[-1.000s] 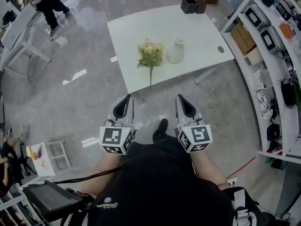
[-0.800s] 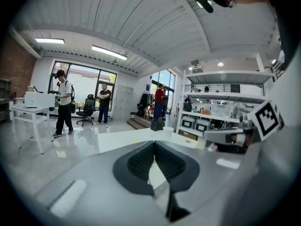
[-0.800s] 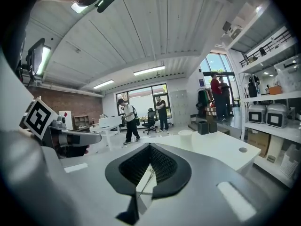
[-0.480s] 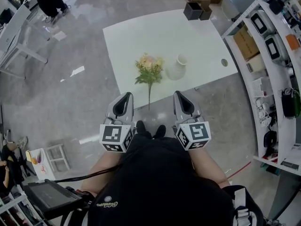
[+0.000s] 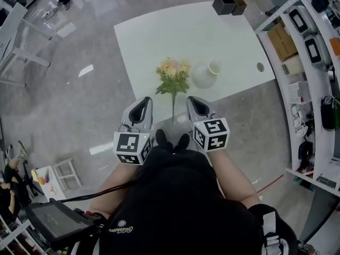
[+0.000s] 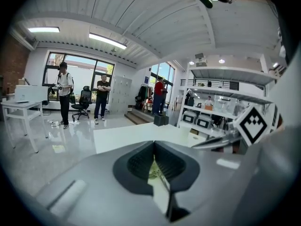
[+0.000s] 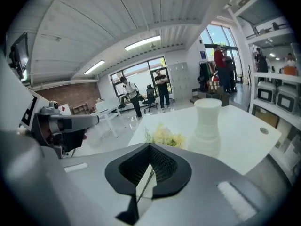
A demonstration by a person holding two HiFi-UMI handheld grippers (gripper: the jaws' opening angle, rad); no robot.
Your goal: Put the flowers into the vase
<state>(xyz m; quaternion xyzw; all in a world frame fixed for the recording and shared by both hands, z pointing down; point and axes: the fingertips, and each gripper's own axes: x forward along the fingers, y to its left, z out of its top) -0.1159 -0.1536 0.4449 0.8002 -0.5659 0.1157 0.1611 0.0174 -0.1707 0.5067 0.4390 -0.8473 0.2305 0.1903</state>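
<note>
The flowers (image 5: 172,72) are lying just ahead of the two tools, with the stem passing between them. The left tool (image 5: 143,102) is keeping its jaws pressed together on nothing, and the right tool (image 5: 192,100) is doing the same. Both are pointing at the near edge of the white worktop (image 5: 154,33), one at each side of the stem and apart from it. The bunch is showing pale pink and yellow blooms, green fern-like leaves and one long thin stem directed toward the person. A white ribbed vase (image 5: 204,74) is standing upright just beside the blooms, at their right. Each tool is carrying a cube (image 5: 131,149) with black square markers. A small print on the person's dark shirt (image 5: 175,206) is too small to read.
</note>
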